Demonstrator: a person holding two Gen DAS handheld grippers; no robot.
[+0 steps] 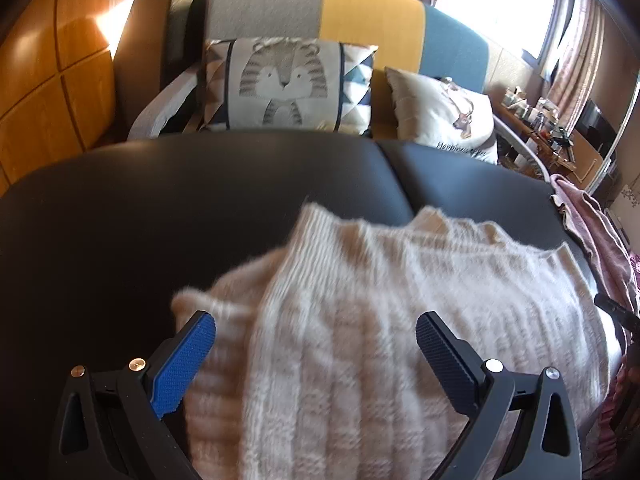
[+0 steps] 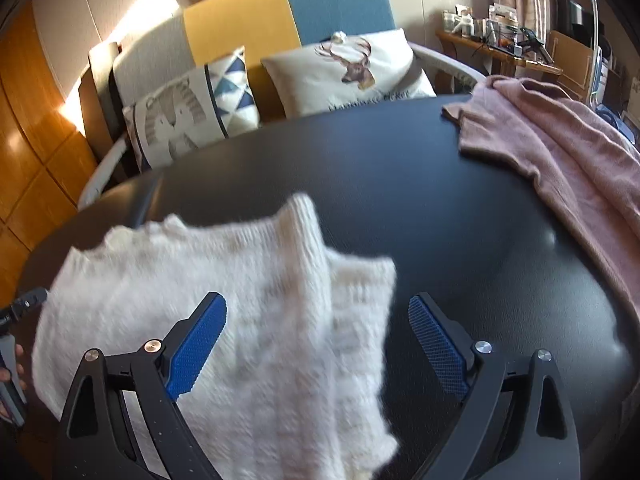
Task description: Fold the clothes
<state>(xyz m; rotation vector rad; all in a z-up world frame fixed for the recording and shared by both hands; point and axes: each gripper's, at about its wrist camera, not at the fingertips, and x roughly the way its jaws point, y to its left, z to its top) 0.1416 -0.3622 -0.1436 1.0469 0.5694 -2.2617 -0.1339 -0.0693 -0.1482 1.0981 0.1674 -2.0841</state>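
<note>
Blue-padded left tongs (image 1: 316,356) spread wide, gripping nothing — cream knit sweater (image 1: 380,320) directly beneath and ahead, blurred, partly folded over itself on black table (image 1: 160,208). Right tongs (image 2: 318,340) likewise gaping and empty, sweater (image 2: 224,296) under the left finger (image 2: 198,346), bare tabletop (image 2: 460,220) under the right one. Pink garment (image 2: 560,152) heaped well off to the right. Beyond the table's far edge — tiger cushion (image 1: 286,84) and deer cushion (image 2: 352,68) on a sofa.

The sweater (image 2: 208,320) lies on the table (image 2: 440,208) (second garment (image 2: 560,160) right), cushions (image 2: 352,68) behind.
</note>
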